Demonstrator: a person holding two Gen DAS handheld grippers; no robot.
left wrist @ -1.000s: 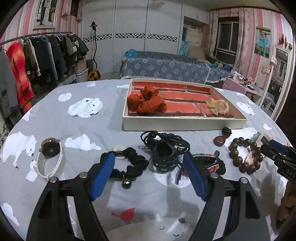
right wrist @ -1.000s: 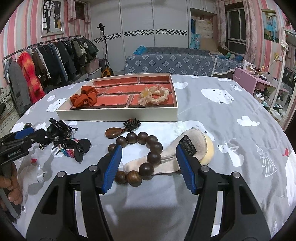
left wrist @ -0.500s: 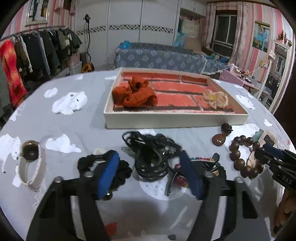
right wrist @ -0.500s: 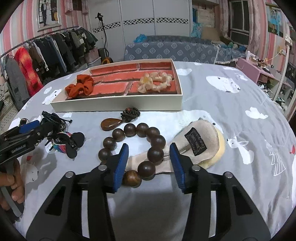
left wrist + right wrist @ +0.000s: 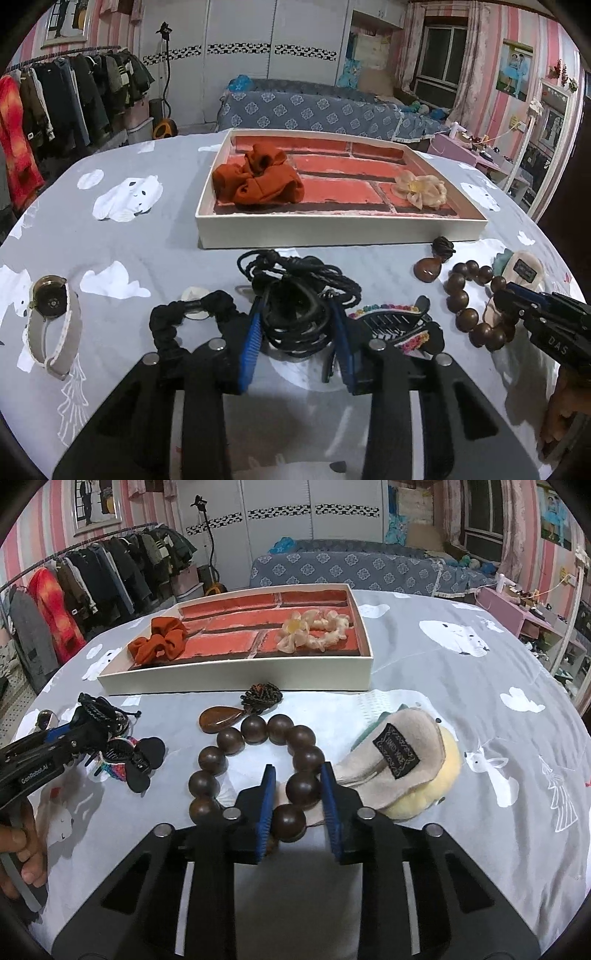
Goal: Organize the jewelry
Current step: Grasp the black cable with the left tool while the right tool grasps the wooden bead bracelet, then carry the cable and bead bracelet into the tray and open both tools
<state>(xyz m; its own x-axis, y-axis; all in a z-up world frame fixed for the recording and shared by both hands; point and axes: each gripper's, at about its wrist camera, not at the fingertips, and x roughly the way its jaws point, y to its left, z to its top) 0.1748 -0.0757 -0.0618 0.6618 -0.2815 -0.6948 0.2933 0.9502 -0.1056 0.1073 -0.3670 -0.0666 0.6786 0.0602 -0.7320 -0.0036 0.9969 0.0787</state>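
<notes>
A white tray (image 5: 332, 230) with a red brick-pattern lining holds an orange scrunchie (image 5: 258, 179) and a cream flower scrunchie (image 5: 421, 190). My left gripper (image 5: 295, 325) is closed around a tangle of black braided cords (image 5: 295, 295) lying on the grey cloth. My right gripper (image 5: 297, 786) is closed on the large brown bead bracelet (image 5: 255, 731), with two beads between the blue pads. The tray also shows in the right wrist view (image 5: 236, 677).
A black scrunchie (image 5: 192, 317) and a white-strap watch (image 5: 51, 321) lie left of the cords. A colourful black hair clip (image 5: 395, 325), a brown teardrop pendant (image 5: 218, 720) and a beige-and-yellow felt pouch (image 5: 413, 764) lie near the bracelet.
Both grippers moved forward and down and closed: the left around the black cords, the right around the bracelet beads.
</notes>
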